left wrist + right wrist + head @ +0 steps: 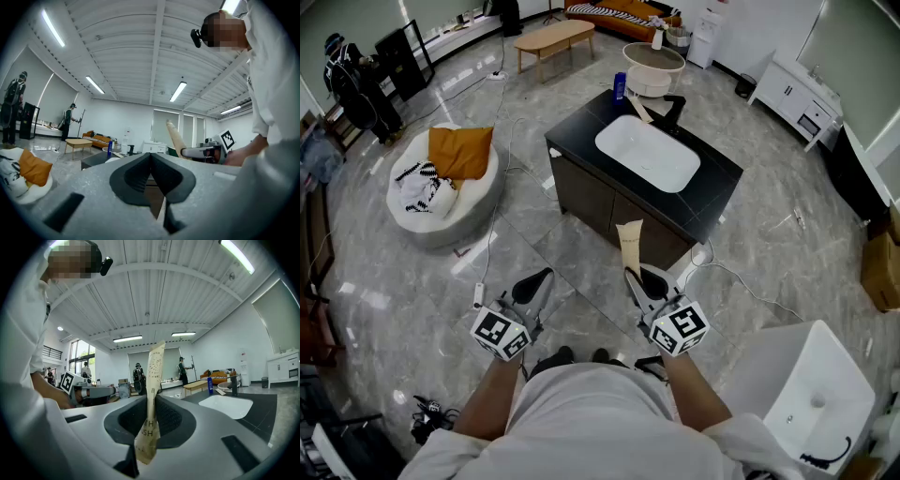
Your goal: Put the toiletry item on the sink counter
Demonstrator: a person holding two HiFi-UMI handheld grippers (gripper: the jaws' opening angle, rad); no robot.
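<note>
Right gripper (150,420): jaws closed on a beige toiletry tube (153,380), gripped low on its body, the rest standing upright above the pads. Seen from the head view, the tube (629,246) is held by the right gripper (637,279) off the sink counter (717,192), short of its near edge. Left gripper (151,173): jaws brought together, nothing between them; it is carried beside the right one (534,281). A white basin (647,153) is set in the middle of the black counter. A blue bottle (620,85) is noted at the counter's far left corner, a black faucet (673,108) at the far edge.
</note>
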